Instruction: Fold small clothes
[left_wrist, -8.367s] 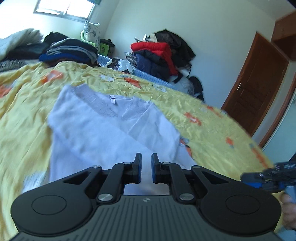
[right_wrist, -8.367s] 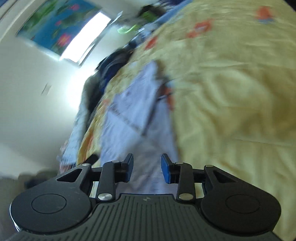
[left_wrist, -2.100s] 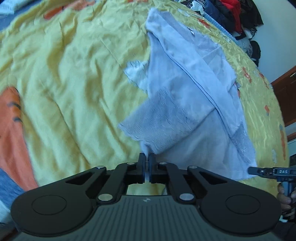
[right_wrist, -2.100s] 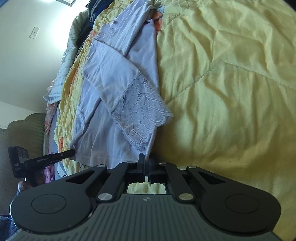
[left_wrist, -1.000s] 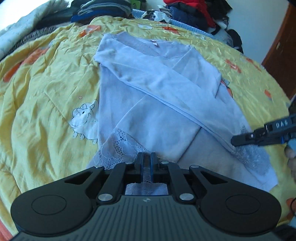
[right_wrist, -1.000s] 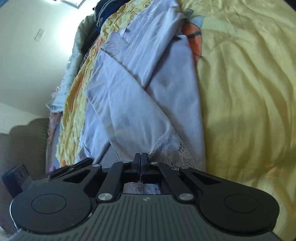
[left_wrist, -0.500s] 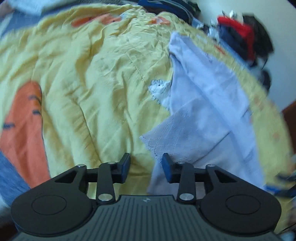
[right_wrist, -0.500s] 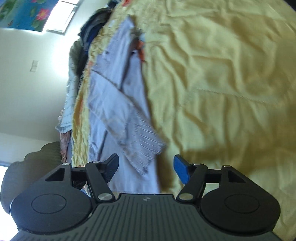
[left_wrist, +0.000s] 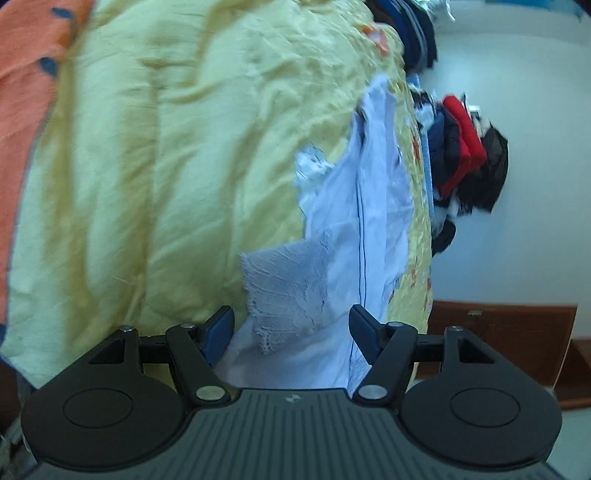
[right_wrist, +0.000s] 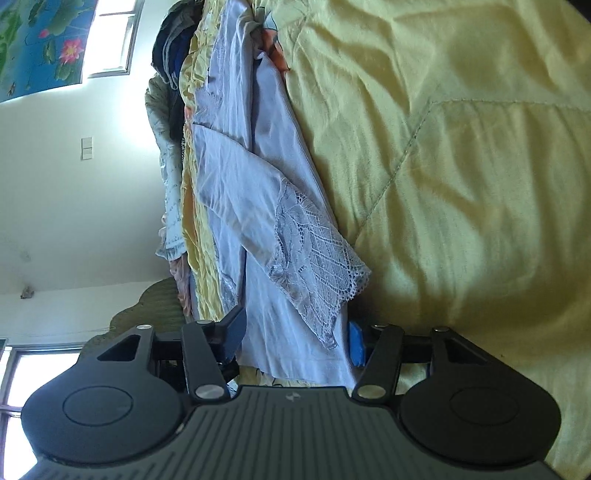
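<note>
Your left gripper (left_wrist: 291, 328) has just been widening, the right gripper (right_wrist: 295, 330) narrowing; both gape around the lavender top (left_wrist: 369, 221), gripping nothing. It lies on the yellow quilt (left_wrist: 166, 166), its hem hidden behind both grippers.

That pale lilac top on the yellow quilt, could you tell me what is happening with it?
A person is folding the lilac lace-trimmed top on the yellow quilt with two handheld grippers. Both lace-cuffed sleeves are folded in over the body. The left gripper has just been opening and the right gripper closing slightly; both stand open at the hem, gripping nothing.
</note>
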